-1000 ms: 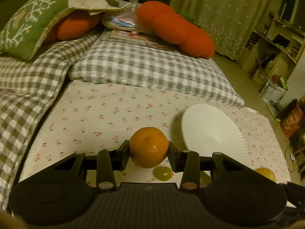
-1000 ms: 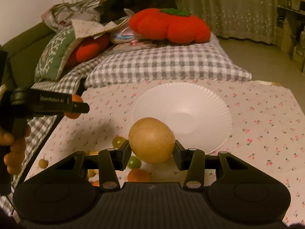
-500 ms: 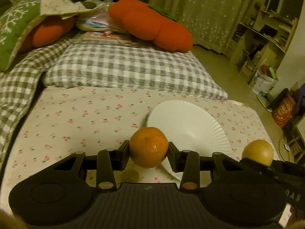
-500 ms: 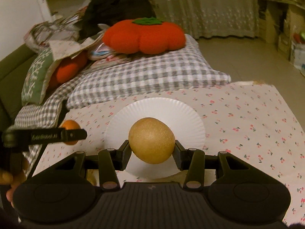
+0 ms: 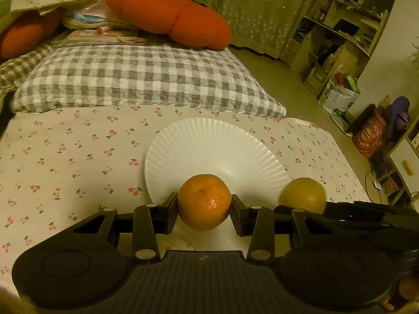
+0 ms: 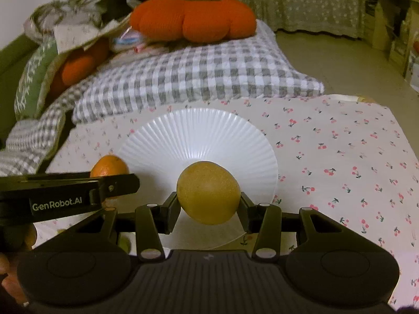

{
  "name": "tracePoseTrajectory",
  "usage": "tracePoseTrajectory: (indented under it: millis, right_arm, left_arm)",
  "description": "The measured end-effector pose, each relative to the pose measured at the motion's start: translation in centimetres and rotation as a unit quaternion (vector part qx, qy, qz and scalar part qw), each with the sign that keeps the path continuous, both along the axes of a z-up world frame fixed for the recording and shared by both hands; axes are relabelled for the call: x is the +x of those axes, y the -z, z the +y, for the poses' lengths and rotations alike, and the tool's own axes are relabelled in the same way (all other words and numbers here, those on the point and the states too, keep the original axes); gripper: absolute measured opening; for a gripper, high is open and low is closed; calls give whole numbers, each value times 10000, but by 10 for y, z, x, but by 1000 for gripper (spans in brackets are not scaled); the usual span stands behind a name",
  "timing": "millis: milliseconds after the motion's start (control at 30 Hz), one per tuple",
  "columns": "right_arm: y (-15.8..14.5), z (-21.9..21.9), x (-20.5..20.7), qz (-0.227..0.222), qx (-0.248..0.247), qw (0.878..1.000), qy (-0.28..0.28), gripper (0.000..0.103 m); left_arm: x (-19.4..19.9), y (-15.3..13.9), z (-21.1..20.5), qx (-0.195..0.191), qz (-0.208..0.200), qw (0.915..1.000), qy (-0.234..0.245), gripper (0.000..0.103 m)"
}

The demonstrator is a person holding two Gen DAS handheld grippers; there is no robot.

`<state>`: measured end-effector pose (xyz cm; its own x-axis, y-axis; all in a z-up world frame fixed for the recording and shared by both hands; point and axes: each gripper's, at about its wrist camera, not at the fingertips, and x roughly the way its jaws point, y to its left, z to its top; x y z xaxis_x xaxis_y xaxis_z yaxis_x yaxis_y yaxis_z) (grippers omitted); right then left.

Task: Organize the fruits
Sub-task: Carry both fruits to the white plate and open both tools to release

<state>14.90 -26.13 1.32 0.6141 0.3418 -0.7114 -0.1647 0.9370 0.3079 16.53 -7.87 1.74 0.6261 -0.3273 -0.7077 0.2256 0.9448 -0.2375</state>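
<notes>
My left gripper [image 5: 204, 202] is shut on an orange tangerine [image 5: 204, 201], held above the near rim of a white ribbed paper plate [image 5: 209, 144]. My right gripper [image 6: 208, 197] is shut on a yellow-brown pear [image 6: 208, 192], also over the near edge of the same plate [image 6: 199, 133]. In the left wrist view the pear [image 5: 302, 195] shows at the right, beside the plate. In the right wrist view the tangerine [image 6: 110, 167] peeks out behind the left gripper's black finger at the left.
The plate lies on a cherry-print cloth [image 6: 340, 151]. Behind it sit a grey checked pillow [image 5: 141, 78] and an orange pumpkin cushion [image 6: 193, 18]. A person's hand [image 6: 10, 269] shows at the lower left. Shelves and boxes [image 5: 340, 60] stand at the far right.
Both grippers have moved forward and down toward the plate, which is now larger and centred under the held fruits. The loose fruits seen earlier below the grippers are mostly out of view.
</notes>
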Motion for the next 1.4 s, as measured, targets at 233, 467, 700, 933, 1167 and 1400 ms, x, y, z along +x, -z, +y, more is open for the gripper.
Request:
tracePoseTrajectory:
  millis: [233,467,700,933,1167,1400]
  right_arm:
    - [13,5,10,128,-150,9997,-139,43]
    - [18,7,13,108,-226,9995,-203,43]
    - [23,8,15,170,-297,9992,-208,43]
    - [25,8,15,197,-328,9991,-197,44]
    - [23,7,13,255,-269,9991,-199,46]
    - [4,6,1,-39,-144,9996,-245,51]
  left_arm:
    - [7,13,-6,140,-42,9998,95,32]
    - [8,18,-6,246,-61,9995,162,32]
    - [8,20,-10,343,-111,9990,259,33]
    - [8,21,-12,409,-135,9987,290,33]
    - [6,19,-10,309,-103,9992,244,38]
    - [-3,4,-3,22,-257,9994,228,62]
